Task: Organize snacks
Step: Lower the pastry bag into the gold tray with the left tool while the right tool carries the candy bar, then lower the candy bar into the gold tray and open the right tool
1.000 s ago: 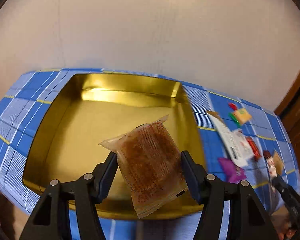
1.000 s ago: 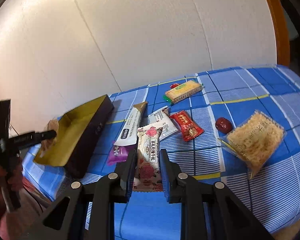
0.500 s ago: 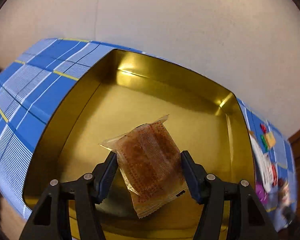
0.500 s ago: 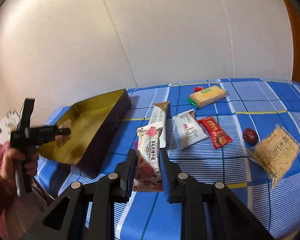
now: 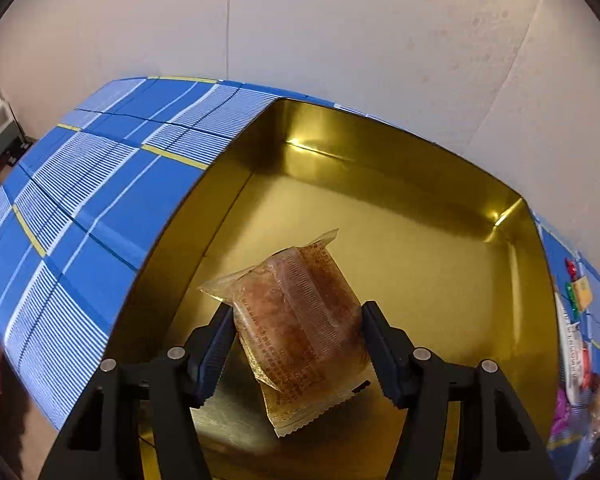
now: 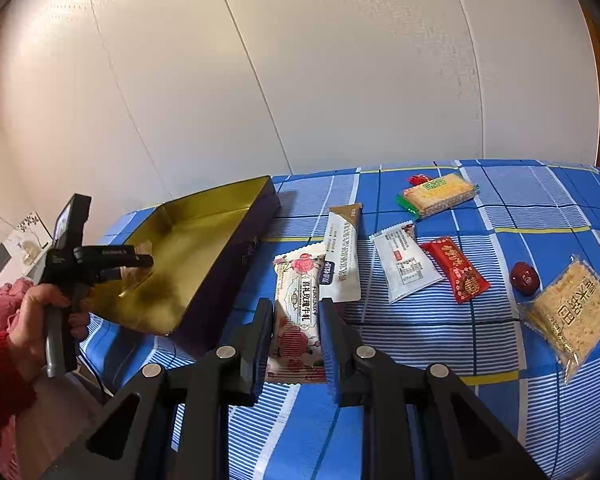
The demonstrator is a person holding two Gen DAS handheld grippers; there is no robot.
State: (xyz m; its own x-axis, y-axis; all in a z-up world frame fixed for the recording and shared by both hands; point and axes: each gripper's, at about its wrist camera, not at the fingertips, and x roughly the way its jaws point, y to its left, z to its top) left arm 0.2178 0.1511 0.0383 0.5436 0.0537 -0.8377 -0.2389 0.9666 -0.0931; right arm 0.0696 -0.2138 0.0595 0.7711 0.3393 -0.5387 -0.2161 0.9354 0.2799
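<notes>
1. Far left in the right wrist view, a hand (image 6: pixel 46 312) in a red sleeve holds the left gripper (image 5: pixel 298 346) over the near corner of the gold tin (image 6: pixel 204 236). Its jaws stand about half apart, clamped on the sides of a clear packet of brown snack (image 5: pixel 300 328), which hangs tilted above the tin floor and does not visibly touch it.
2. The gold tin (image 5: pixel 420 184) sits at the left end of the blue checked tablecloth (image 6: pixel 440 344). As far as both views show, nothing lies inside it yet, so this packet looks to be the first one going in.
3. Just right of the tin, the right gripper (image 6: pixel 296 330) is squeezed tight on a rose-printed bar (image 6: pixel 298 300), held near the cloth and not yet over the tin.
4. Further right, still loose on the cloth: a long white stick packet (image 6: pixel 342 256), a white sachet (image 6: pixel 404 264), a red sachet (image 6: pixel 458 270), a green-edged cracker pack (image 6: pixel 438 194) with a small red candy (image 6: pixel 418 179) beside it, a dark red date (image 6: pixel 524 278), and a clear rice-crisp packet (image 6: pixel 568 312).
5. By my judgement the job is barely begun: two snacks are in hand, seven more wait, none is stowed.
</notes>
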